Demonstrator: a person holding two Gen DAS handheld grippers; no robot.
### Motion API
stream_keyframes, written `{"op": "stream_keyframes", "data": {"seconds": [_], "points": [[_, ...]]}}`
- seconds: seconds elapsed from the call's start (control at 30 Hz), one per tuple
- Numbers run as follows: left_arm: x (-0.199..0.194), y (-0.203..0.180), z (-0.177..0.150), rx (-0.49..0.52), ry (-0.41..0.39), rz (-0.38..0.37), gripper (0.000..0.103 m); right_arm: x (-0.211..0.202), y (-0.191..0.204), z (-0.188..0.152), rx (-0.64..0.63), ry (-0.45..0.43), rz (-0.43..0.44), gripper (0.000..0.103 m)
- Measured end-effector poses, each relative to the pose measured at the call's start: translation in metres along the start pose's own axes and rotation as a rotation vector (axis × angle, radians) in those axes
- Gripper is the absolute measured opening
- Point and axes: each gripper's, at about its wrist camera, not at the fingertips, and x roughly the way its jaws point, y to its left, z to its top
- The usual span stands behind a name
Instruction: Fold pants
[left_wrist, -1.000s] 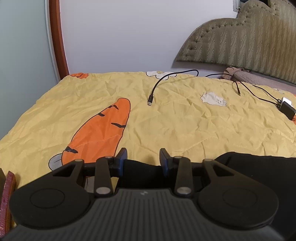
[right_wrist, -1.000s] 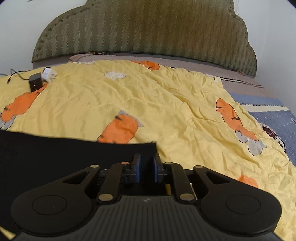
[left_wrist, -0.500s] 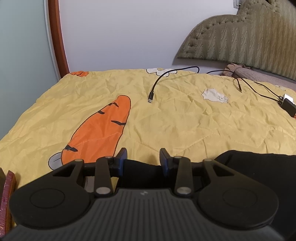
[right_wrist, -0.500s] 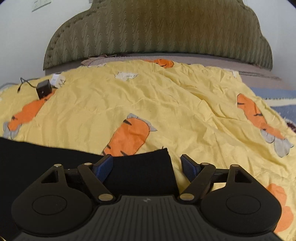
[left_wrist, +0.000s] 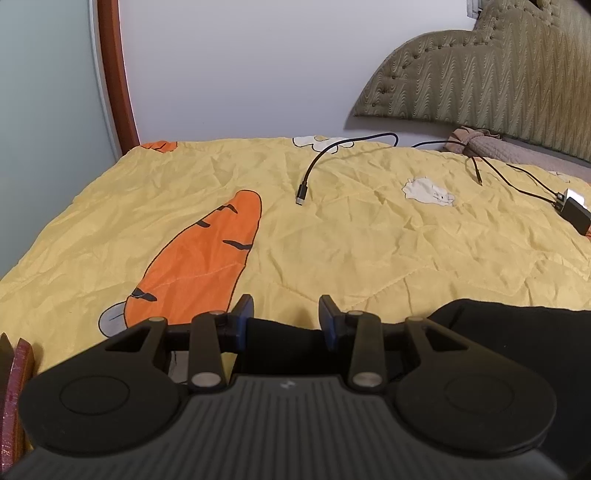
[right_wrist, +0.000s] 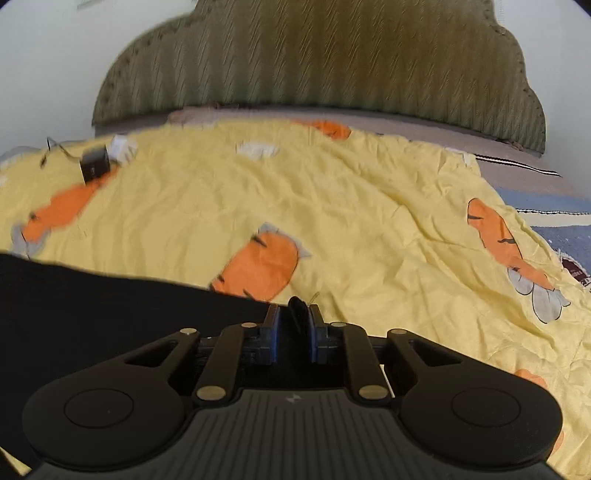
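Yellow carrot-print bedding (left_wrist: 332, 236) stretches to the padded headboard (right_wrist: 317, 70), and the black pants (right_wrist: 92, 306) lie flat along its near edge; my right tongs (right_wrist: 293, 326), gaping around the cloth's corner half a second ago, have just been closing and now pinch a tuft of it; my left tongs (left_wrist: 284, 319) hold half-wide as before, cloth between the pads, though I cannot tell if they press; both ends seem secured, so the fold can begin.
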Motion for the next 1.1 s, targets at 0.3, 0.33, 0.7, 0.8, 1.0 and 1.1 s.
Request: {"op": "stream_keyframes", "data": {"seconds": [0.3,0.33,0.7,0.8,1.0,1.1], "points": [[0.002,-0.001,-0.002,-0.005,-0.001,0.006,0.035,0.008,-0.006,0.009,0.040,0.022,0.020,0.014],[0.001,-0.001,-0.003,-0.002,-0.005,0.007,0.035,0.006,-0.003,0.007,0.027,0.018,0.016,0.010],[-0.036,-0.002,-0.003,0.019,-0.083,-0.001,0.034,-0.039,0.021,-0.009,-0.053,-0.079,-0.112,0.006],[-0.050,0.003,-0.004,-0.011,-0.098,-0.015,0.034,-0.056,0.021,-0.012,-0.055,-0.107,-0.134,0.006],[-0.084,0.012,-0.015,-0.031,-0.129,-0.052,0.034,-0.095,0.024,-0.022,-0.032,-0.171,-0.155,0.006],[-0.103,0.016,-0.024,-0.031,-0.141,-0.067,0.034,-0.110,0.029,-0.032,-0.038,-0.183,-0.179,0.006]]}}
